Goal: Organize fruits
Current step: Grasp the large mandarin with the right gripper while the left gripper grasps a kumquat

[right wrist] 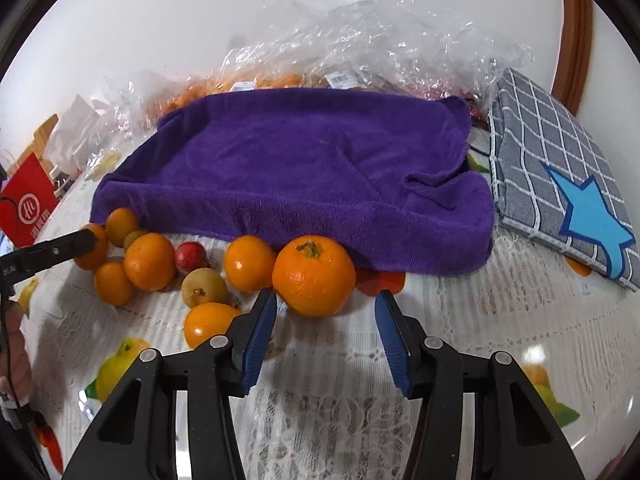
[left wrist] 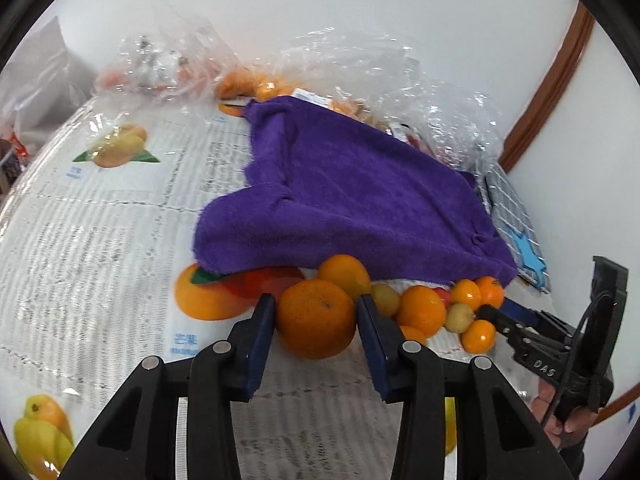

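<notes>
A heap of fruit lies at the near edge of a purple towel (left wrist: 352, 184) (right wrist: 304, 168): several oranges, small yellow-green fruits and a red one (right wrist: 191, 255). In the left wrist view my left gripper (left wrist: 316, 312) has its blue pads on both sides of a big orange (left wrist: 316, 318) that rests on the table; the pads look in contact. In the right wrist view my right gripper (right wrist: 326, 306) is open, just in front of another big orange with a stem (right wrist: 314, 276). Each gripper also shows in the other's view, at the heap's side (left wrist: 492, 314) (right wrist: 86, 238).
The table has a lace cloth printed with fruit pictures (left wrist: 100, 240). Clear plastic bags with more fruit (right wrist: 360, 40) lie behind the towel. A grey checked mat with a blue star (right wrist: 560, 168) lies to the right. A red box (right wrist: 28, 208) stands far left.
</notes>
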